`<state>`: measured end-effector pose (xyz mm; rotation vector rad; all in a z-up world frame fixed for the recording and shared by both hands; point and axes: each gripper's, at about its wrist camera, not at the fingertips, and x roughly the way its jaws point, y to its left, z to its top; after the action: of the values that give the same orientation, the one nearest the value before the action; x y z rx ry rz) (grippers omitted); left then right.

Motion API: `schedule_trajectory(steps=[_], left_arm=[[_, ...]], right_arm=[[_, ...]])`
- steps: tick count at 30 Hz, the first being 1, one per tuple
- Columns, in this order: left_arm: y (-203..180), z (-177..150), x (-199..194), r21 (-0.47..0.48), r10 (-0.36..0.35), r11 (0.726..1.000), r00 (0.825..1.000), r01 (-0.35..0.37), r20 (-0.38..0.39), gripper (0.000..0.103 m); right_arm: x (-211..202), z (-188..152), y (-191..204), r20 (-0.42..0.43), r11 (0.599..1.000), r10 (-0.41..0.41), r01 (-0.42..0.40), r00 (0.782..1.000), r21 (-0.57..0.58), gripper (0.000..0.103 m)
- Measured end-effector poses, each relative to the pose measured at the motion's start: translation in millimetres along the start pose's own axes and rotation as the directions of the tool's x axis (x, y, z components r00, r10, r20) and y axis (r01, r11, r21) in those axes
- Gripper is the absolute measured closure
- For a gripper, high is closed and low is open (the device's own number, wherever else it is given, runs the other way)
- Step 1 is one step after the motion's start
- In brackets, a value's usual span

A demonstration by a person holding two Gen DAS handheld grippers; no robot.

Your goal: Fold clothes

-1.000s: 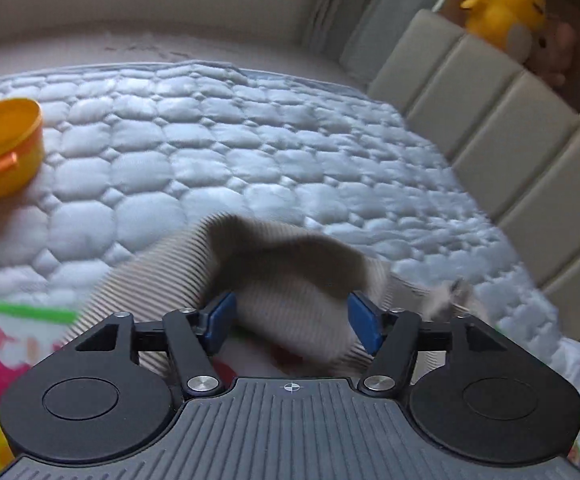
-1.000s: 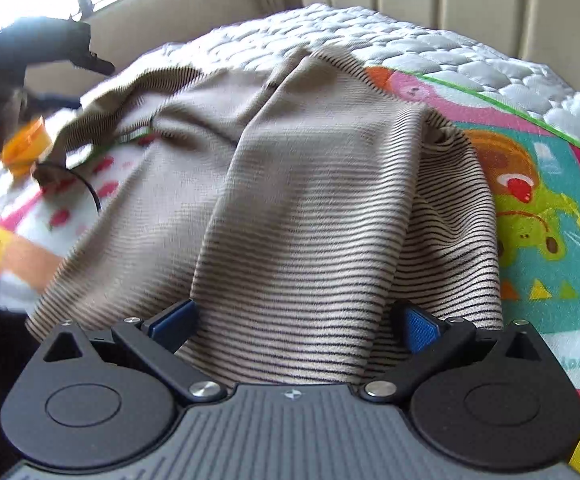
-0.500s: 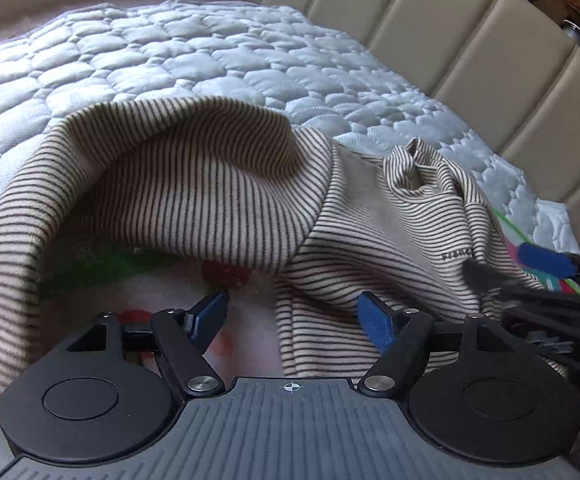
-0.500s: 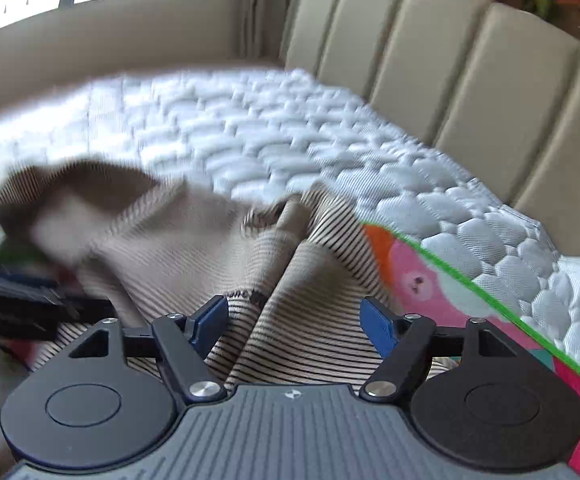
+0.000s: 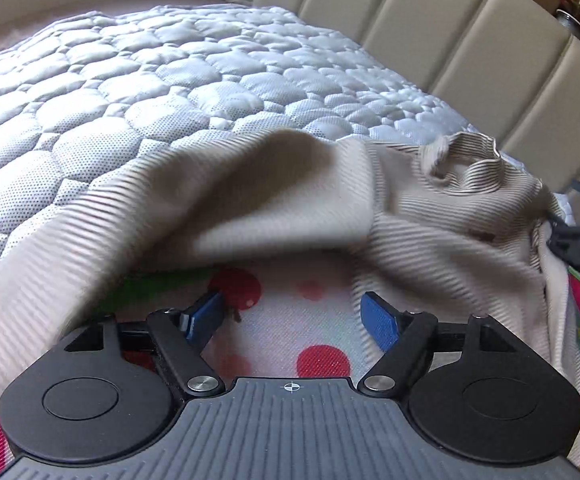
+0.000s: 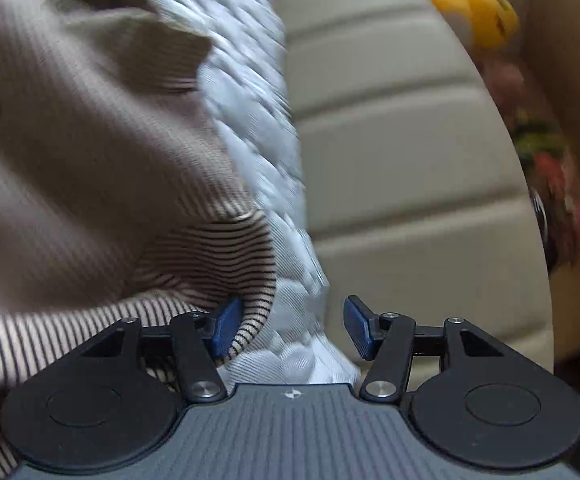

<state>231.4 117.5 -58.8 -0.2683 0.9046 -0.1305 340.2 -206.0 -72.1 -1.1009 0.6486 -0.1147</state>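
Observation:
A beige shirt with thin dark stripes [image 5: 430, 216] lies crumpled across a colourful play mat [image 5: 290, 344] on the bed. My left gripper [image 5: 292, 318] hovers low over the mat's red-dotted part; its jaws are opening and nothing is between them. The shirt arches just beyond its fingertips. In the right wrist view the shirt [image 6: 89, 152] fills the left side. My right gripper [image 6: 293, 328] is closing. The shirt's striped edge [image 6: 249, 312] rests against its left pad, while the right pad stands free. The right gripper [image 5: 570, 236] also shows at the shirt's far right edge.
A white quilted mattress [image 5: 169, 80] stretches beyond the shirt. A beige padded headboard [image 5: 430, 40] runs along the right. A yellow plush toy [image 6: 486, 12] and other toys sit behind the headboard. Potted plants [image 5: 578, 0] stand at the top right.
The left gripper let the cloth out of its jaws, dropped lower and spread wider. The right gripper swept sideways over the shirt to its edge by the headboard, rolled, and narrowed its jaws.

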Motion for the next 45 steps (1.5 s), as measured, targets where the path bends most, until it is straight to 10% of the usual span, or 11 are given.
schedule_trajectory(steps=[4, 10, 14, 17, 22, 26, 34, 38, 41, 43, 45], left_arm=[[1, 0, -1, -0.012, 0.013, 1.000, 1.000, -0.013, 0.019, 0.022], [9, 2, -5, -0.137, -0.170, 0.975, 0.984, 0.175, 0.048, 0.017], [-11, -6, 0, -0.137, -0.311, 0.942, 0.951, 0.308, 0.000, 0.016], [-33, -14, 1, -0.093, -0.289, 0.954, 0.957, 0.286, -0.028, 0.014], [-62, -27, 0, -0.029, -0.189, 0.982, 0.980, 0.187, -0.066, 0.016], [-84, -39, -3, 0.118, -0.058, 0.991, 0.993, 0.071, -0.106, 0.029], [-89, -58, -26, 0.170, 0.032, 0.985, 0.976, 0.005, -0.214, 0.047], [-82, -71, -43, 0.199, 0.063, 0.980, 0.977, -0.022, -0.204, 0.048], [-78, -68, -52, 0.185, 0.077, 0.982, 0.985, -0.047, -0.157, 0.048], [-74, -58, -60, 0.138, 0.070, 0.989, 0.992, -0.055, -0.101, 0.048], [-71, -46, -68, 0.083, 0.049, 0.996, 0.998, -0.045, -0.038, 0.043]], right_arm=[[-18, -3, -40, 0.027, 0.942, 0.153, -0.154, 0.988, 0.299, 0.048], [-63, -55, -70, 0.179, 0.592, 0.417, -0.416, 0.891, 0.690, 0.025], [-74, -85, -38, 0.162, 0.514, 0.474, -0.422, 0.865, 0.747, 0.023], [-60, -100, -26, 0.197, 0.378, 0.528, -0.437, 0.826, 0.816, 0.021], [-60, -104, -13, 0.257, 0.355, 0.545, -0.498, 0.798, 0.791, 0.019], [-72, -102, -4, 0.329, 0.340, 0.599, -0.604, 0.730, 0.721, 0.019], [-121, -93, 23, 0.379, 0.368, 0.680, -0.739, 0.628, 0.564, 0.019], [-133, -100, 14, 0.348, 0.462, 0.637, -0.702, 0.688, 0.542, 0.023], [-126, -109, -5, 0.273, 0.565, 0.536, -0.580, 0.799, 0.587, 0.027], [-123, -113, -17, 0.176, 0.710, 0.382, -0.410, 0.907, 0.572, 0.038], [-115, -121, -35, 0.124, 0.763, 0.286, -0.304, 0.950, 0.570, 0.038]])
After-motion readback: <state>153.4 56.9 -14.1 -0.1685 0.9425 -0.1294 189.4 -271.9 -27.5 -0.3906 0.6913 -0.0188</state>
